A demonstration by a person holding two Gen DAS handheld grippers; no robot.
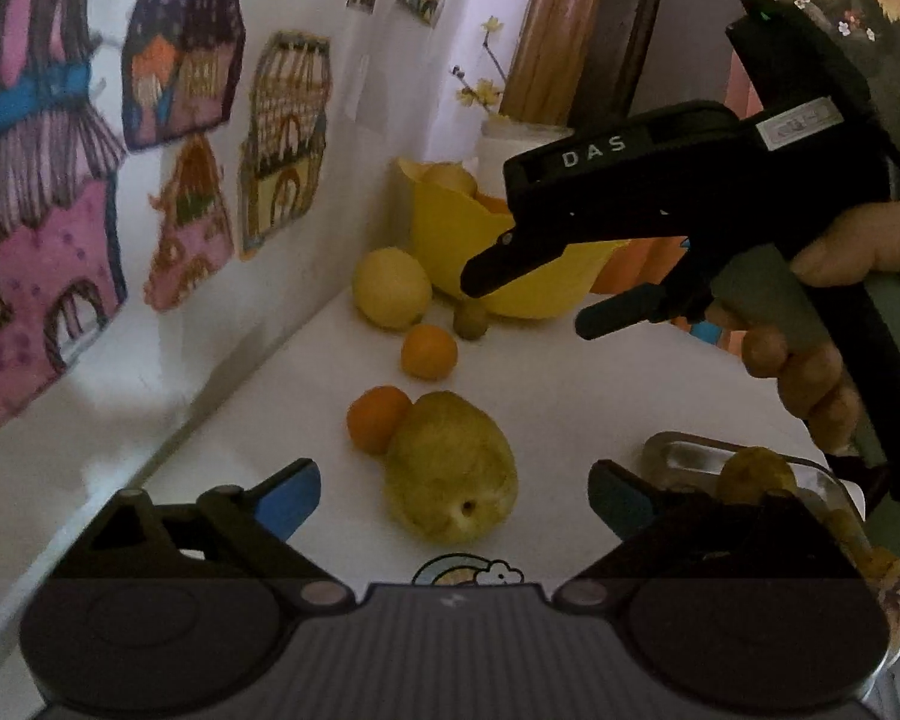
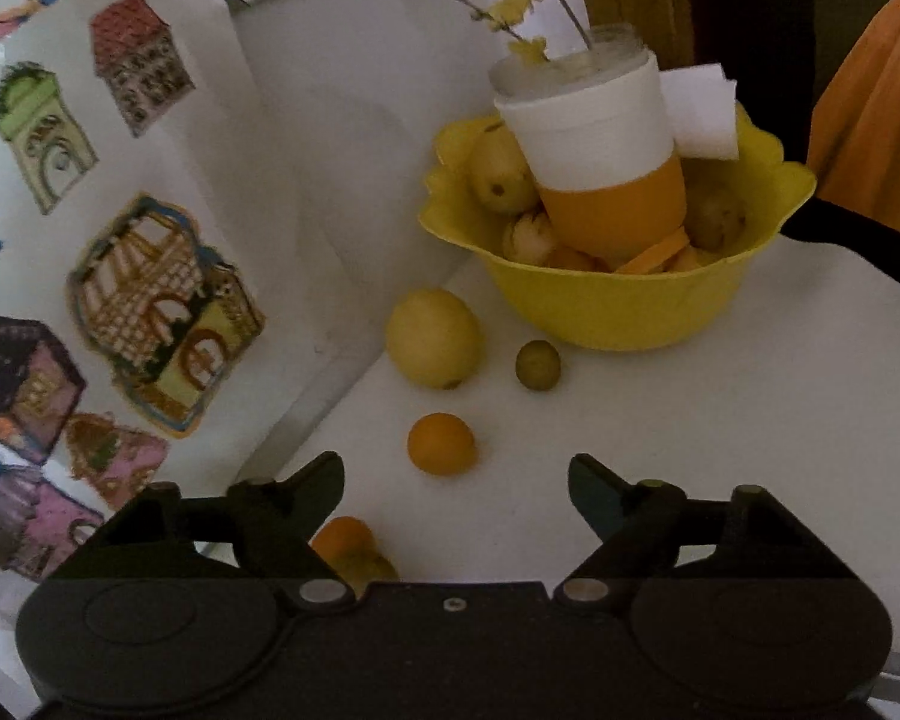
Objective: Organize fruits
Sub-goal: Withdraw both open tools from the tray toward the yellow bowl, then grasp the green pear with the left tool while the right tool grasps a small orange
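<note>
**Both grippers spread wide over loose fruit**

I have my left gripper (image 1: 453,495) with its jaws spread wide and nothing between them. Directly ahead of it, between the blue fingertips (image 1: 291,498), lies a large yellow-green pear (image 1: 453,468) on the white table (image 1: 570,396). A small orange (image 1: 377,425) touches the pear on its far left side. Further ahead sits a second orange (image 1: 429,351), and beyond that a pale yellow apple (image 1: 392,288) and a small greenish fruit (image 1: 471,319), both close to the yellow bowl (image 1: 450,228). To the right of my left gripper, close by, is a clear tray (image 1: 690,456) with a yellowish fruit in it; I cannot tell what kind.

My right gripper (image 2: 453,495) is also wide open and holds nothing. In the left wrist view it (image 1: 531,291) hangs above the table in front of the bowl, gripped by a hand (image 1: 834,330). From its own camera, the orange (image 2: 441,443) lies just ahead, slightly left of centre. Past it are the yellow apple (image 2: 434,337) and the small greenish fruit (image 2: 537,365), well apart from each other. The bowl (image 2: 606,306) stands ahead and to the right, holding several pale fruits and an orange-and-white cup (image 2: 600,150) that leans inside it. Low on the left, behind the left finger, I see part of the other orange (image 2: 343,540) beside the pear.
</note>
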